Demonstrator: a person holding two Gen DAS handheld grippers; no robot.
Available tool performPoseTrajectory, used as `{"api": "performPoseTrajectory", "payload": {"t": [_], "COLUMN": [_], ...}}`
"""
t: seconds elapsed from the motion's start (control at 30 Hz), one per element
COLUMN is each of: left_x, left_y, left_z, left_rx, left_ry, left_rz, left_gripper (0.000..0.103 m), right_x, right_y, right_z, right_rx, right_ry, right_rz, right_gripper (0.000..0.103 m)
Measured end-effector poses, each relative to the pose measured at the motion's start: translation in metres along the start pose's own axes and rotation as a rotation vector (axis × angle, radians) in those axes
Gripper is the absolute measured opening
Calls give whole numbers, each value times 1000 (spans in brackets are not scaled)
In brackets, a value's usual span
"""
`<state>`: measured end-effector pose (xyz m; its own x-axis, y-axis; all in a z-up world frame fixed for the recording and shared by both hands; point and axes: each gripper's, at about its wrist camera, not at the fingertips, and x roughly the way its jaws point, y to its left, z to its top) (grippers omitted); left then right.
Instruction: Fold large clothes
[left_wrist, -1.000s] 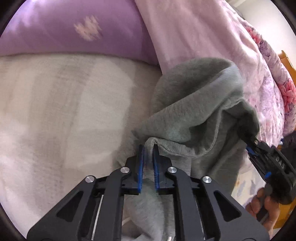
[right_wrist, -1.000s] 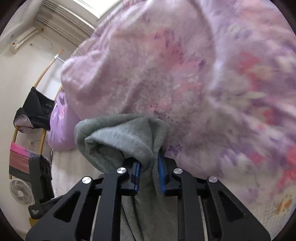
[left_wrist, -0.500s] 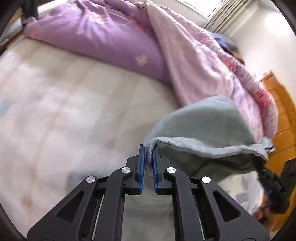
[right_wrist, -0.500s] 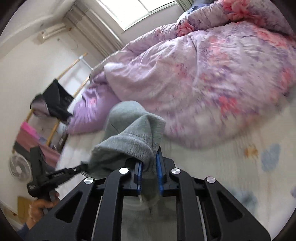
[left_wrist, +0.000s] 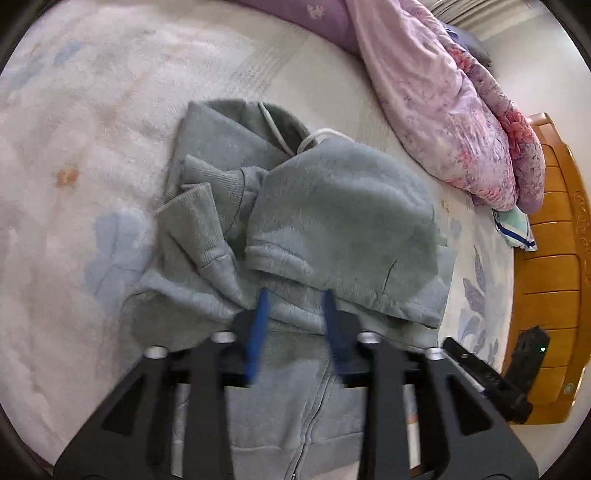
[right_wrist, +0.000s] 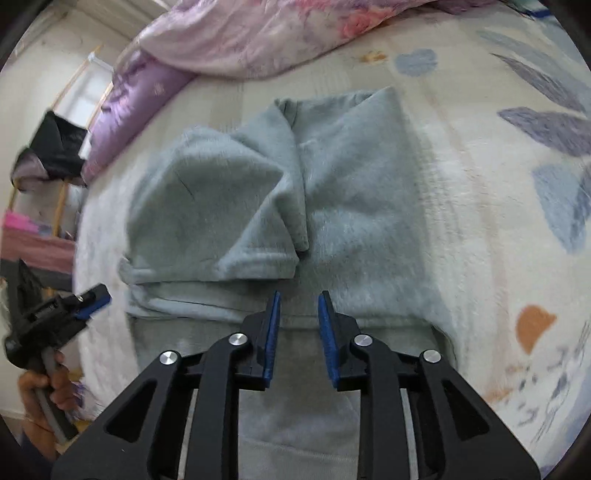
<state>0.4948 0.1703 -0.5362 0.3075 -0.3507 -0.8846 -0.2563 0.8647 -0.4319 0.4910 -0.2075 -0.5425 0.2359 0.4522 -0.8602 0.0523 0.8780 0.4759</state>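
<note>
A grey hoodie (left_wrist: 343, 206) lies folded on a bed (left_wrist: 92, 122) (pale, patterned sheet). Both the left gripper (left_wrist: 295, 295) and right gripper (right_wrist: 297, 301) hover with fingers apart, empty. A pink quilt (left_wrist: 443, 92) lies bunched beside a wooden headboard (left_wrist: 546, 266).

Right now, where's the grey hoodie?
Grey hoodie lies folded on the bed sheet, just ahead of both open grippers, with the pink quilt beyond it to the right.

Hoodie (left_wrist: 343, 206) hem cut off below.
</note>
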Motion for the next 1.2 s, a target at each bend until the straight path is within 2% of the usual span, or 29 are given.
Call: {"api": "performPoseTrajectory", "payload": {"t": [0.03,0.07,0.1,0.13,0.2,0.27,0.37,0.43,0.47,0.53,0.57,0.6,0.63,0.67,0.7,0.73,0.77,0.87,0.97,1.03,1.13,1.2], "left_x": [-5,-7,-4,4,21,45,65,77,83,92,96,97,97,96,95,92,90,88,70,59,36,24], "left_y": [-5,-11,-19,-29,-36,-47,-62,-64,-64,-65,-65,-65,-66,-67,-66,-62,-57,-52,-61,-61,-61,-59], "left_z": [2,6,11,22,38,52,65,73,77,82,84,85,87,89,92,95,98,103,98,92,68,51], "left_rx": [22,48,66,76,58,42,63,25,7,4,3,8,16,19,2,-43,-97,-177,-147,-156,-113,-72], "left_ry": [-21,-43,-53,-54,-35,40,47,71,84,100,112,109,103,93,84,72,75,91,74,71,56,55], "left_rz": [-10,-13,-13,-18,-50,-39,-12,-72,-68,-31,-11,-3,-2,2,-2,-31,-65,-110,-106,-139,-154,-115], "left_gripper": [49,60,67,67,67,67,69,72,73,74,74,74,74,74,74,74,74,74,74,74,75,75], "right_x": [-8,-13,-16,-16,-1,21,59,82,92,107,116,126,127,126,122,113,106,70,38,21,10,7], "right_y": [2,6,10,19,41,58,80,91,95,98,97,97,96,99,100,102,105,120,133,140,144,142], "right_z": [3,11,16,29,58,84,119,137,143,151,152,152,151,150,148,144,141,116,77,46,0,-35], "right_rx": [-2,-18,-33,-60,-116,-138,-134,-108,-110,-110,-98,-78,-86,-102,-113,-126,-137,-235,-285,-328,-330,-309], "right_ry": [-20,-46,-68,-99,-108,-82,-43,-18,11,36,78,114,118,113,92,58,33,-74,-142,-172,-171,-143], "right_rz": [8,22,30,48,102,114,164,158,172,135,148,135,124,117,112,121,120,89,83,53,54,41], "right_gripper": [35,47,53,60,61,62,62,63,62,63,58,44,37,21,14,10,9,9,8,8,8,8]}}
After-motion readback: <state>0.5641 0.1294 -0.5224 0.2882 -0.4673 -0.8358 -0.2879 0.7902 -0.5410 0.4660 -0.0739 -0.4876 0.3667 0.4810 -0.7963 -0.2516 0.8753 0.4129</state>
